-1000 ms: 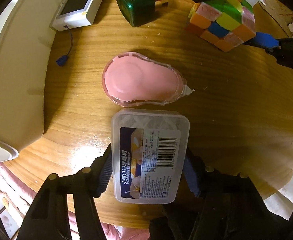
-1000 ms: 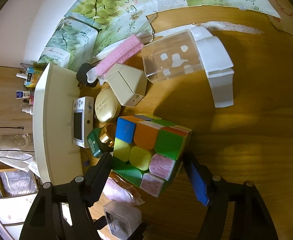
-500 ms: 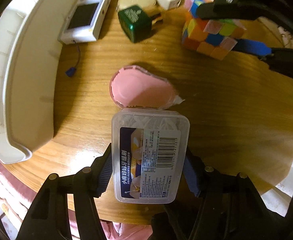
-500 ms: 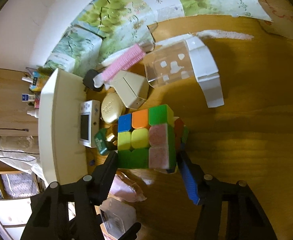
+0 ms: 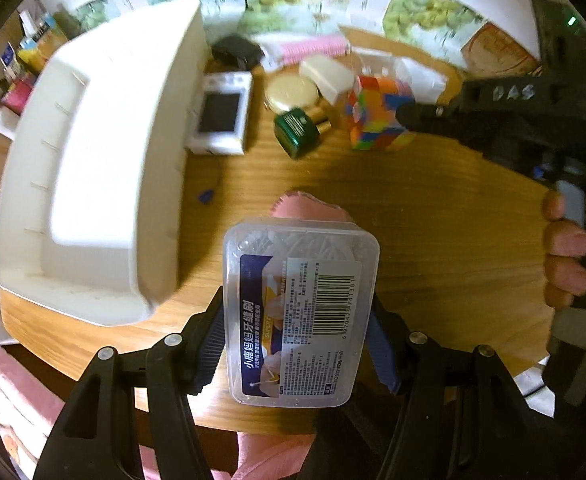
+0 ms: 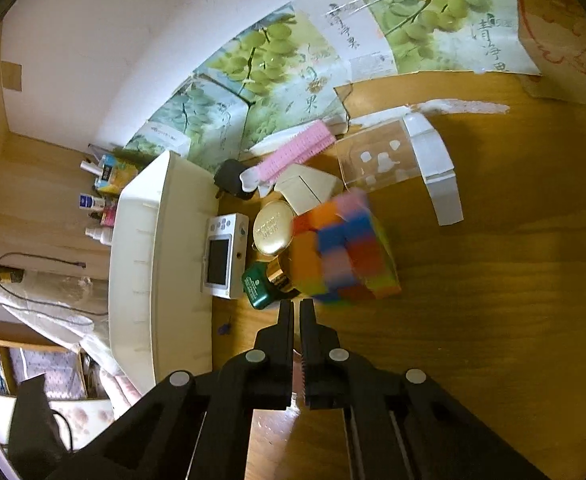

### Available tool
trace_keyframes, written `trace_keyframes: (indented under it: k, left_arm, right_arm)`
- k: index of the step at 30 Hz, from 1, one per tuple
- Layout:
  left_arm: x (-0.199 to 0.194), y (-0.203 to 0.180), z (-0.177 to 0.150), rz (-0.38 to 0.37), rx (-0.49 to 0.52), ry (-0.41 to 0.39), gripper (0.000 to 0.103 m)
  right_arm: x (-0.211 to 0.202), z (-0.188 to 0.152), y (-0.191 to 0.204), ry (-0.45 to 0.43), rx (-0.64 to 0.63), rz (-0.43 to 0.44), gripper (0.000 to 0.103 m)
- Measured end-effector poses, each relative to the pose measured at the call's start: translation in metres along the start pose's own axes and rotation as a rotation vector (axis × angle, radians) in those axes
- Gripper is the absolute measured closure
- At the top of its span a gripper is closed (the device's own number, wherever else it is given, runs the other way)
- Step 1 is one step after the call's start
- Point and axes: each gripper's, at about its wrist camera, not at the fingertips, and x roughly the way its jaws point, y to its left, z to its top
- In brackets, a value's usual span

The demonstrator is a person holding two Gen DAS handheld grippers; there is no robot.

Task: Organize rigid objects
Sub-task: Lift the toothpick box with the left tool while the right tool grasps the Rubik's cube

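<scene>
A clear plastic box of white floss picks with a barcode label is pinched between the pads of the left tool, above the wooden surface. A pink teardrop-shaped tape dispenser is seen beyond it, and a white rectangular plastic tray at the left, its visible interior bare. The right tool is pressed together on nothing; the multicoloured puzzle cube is blurred just beyond it. A second ago the cube was between spread jaws, and the box was lower.

clear floss box | label up, lifted | cube on desk, blurred
</scene>
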Motion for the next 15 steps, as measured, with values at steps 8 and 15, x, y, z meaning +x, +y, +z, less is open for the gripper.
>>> trace_keyframes:
  k: [8, 15]
  left_arm:
    - [-0.017, 0.024, -0.013, 0.014, 0.050, -0.062, 0.037]
    - [-0.029, 0.044, -0.006, 0.024, 0.068, -0.105, 0.037]
  right_arm:
    - [0.002, -0.007, -0.009, -0.051, 0.137, -0.065, 0.089]
    - [0.007, -0.013, -0.021, -0.092, 0.248, -0.089, 0.043]
